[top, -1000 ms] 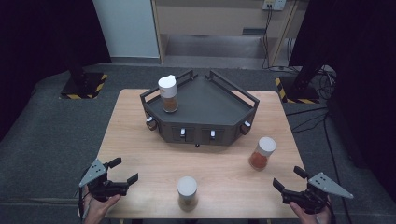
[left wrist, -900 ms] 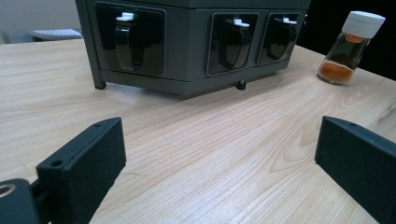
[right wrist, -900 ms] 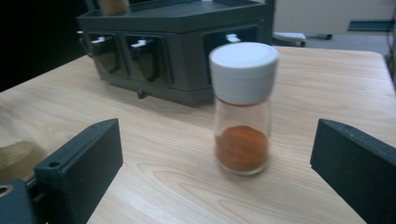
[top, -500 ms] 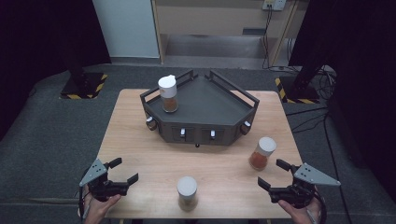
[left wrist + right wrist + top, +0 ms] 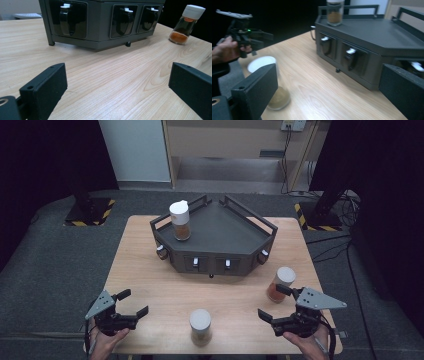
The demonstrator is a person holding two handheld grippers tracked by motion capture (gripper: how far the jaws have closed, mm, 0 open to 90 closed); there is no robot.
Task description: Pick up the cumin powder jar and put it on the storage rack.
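- One spice jar [image 5: 180, 220], white-capped and part-filled with brown powder, stands upright on the left rear of the dark angular rack [image 5: 227, 232] at the middle of the desk [image 5: 150, 280]; judged from this, one placement is done.
- Two jars wait on the desk: one with orange-red powder [image 5: 280, 284] near the rack's right front corner, one with tan powder [image 5: 200, 326] at the near edge, between the two hands.
- The right hand-held gripper [image 5: 276, 305] hovers with jaws wide apart and nothing between them, just beside the orange-red jar; its own view, somewhat blurred, seems to face the tan jar [image 5: 268, 82].
- The left hand-held gripper [image 5: 132, 303] sits at the near left, jaws spread and empty, well apart from any jar.
- Both loose jars are upright, clear-walled and white-lidded; neither is yet grasped.
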